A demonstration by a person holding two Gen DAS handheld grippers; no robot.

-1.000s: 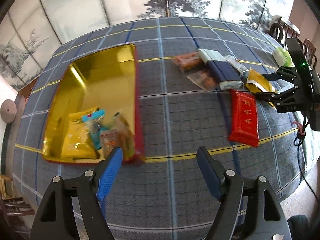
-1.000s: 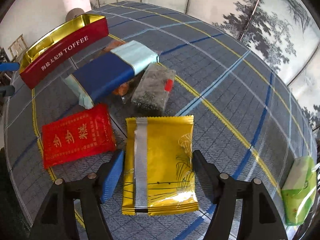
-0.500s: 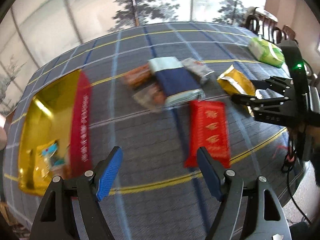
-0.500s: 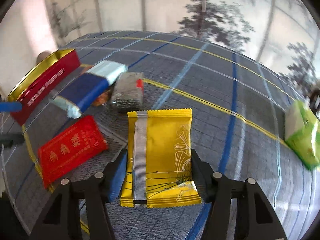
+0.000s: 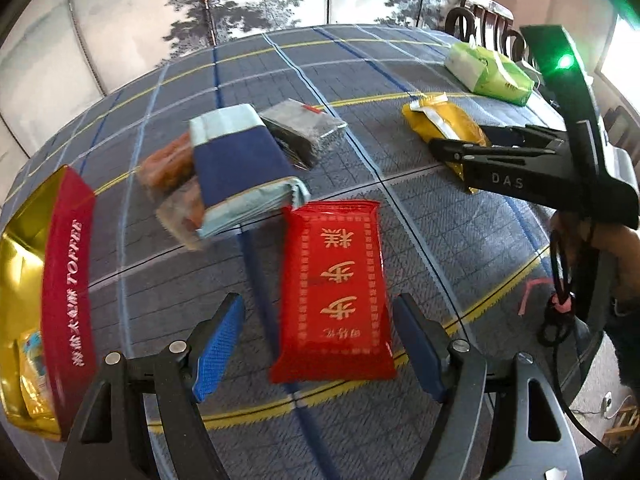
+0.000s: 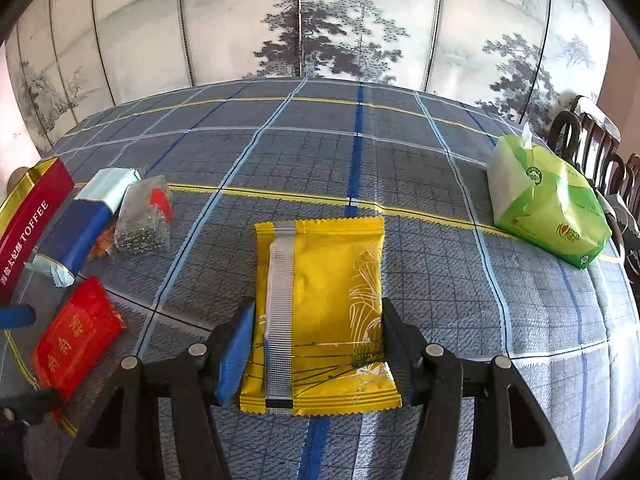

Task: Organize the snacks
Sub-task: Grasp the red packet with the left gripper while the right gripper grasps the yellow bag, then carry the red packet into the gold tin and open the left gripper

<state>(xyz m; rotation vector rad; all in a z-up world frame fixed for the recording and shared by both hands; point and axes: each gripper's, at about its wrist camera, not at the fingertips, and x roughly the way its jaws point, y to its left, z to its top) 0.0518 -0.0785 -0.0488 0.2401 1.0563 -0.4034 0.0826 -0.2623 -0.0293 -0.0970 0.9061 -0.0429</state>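
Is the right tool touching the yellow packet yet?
Touching. The right wrist view shows the right tool with both fingers pressed against the yellow packet edges.

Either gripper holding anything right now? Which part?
Right gripper clamps the yellow packet by its two long side edges. Left gripper straddles the red packet, holding nothing.

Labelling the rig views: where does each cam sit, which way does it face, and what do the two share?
Left wrist: on the left gripper, looking down over its fingers at the red packet; the right gripper and hand show at right.
Right wrist: on the right gripper, looking down at the yellow packet between its pads; a left fingertip shows at left.
Shared: red and yellow packets, toffee tin, tissue pack.
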